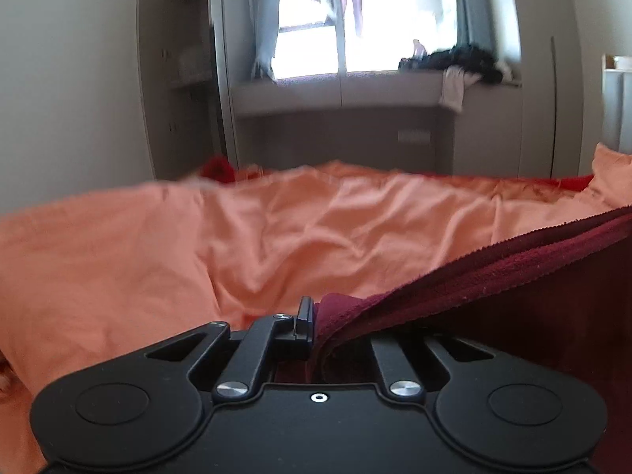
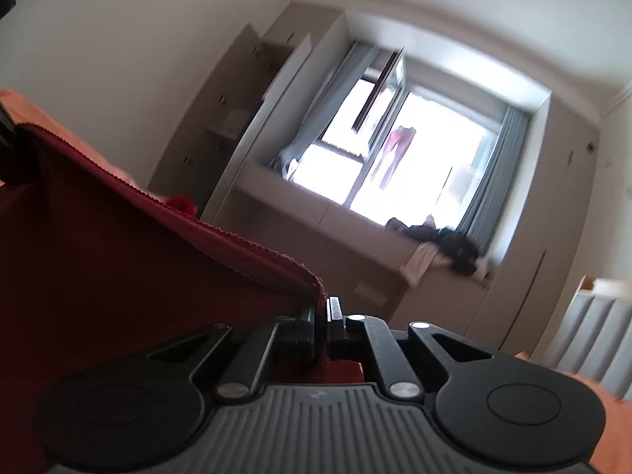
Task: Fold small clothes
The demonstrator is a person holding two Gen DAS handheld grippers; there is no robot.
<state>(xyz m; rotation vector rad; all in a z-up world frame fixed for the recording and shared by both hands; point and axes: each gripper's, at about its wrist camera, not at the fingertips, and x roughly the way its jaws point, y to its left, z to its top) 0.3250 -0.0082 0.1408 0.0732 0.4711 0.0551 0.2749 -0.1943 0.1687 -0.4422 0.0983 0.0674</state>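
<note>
A dark red cloth (image 1: pixel 493 276) with a zigzag-stitched hem hangs stretched between my two grippers above a bed. My left gripper (image 1: pixel 316 318) is shut on one corner of it; the cloth runs off to the right and covers the right finger. In the right wrist view the same dark red cloth (image 2: pixel 118 245) fills the left side, and my right gripper (image 2: pixel 322 316) is shut on its other corner. This view is tilted. The left gripper's dark body shows at the far left edge of the right wrist view (image 2: pixel 8 150).
A rumpled orange bedsheet (image 1: pixel 197 245) covers the bed below. Beyond it stand a window bench (image 1: pixel 347 91) with a heap of dark clothes (image 1: pixel 458 61), a bright window (image 2: pixel 395 150), wardrobes and a red item (image 1: pixel 217 168) at the bed's far edge.
</note>
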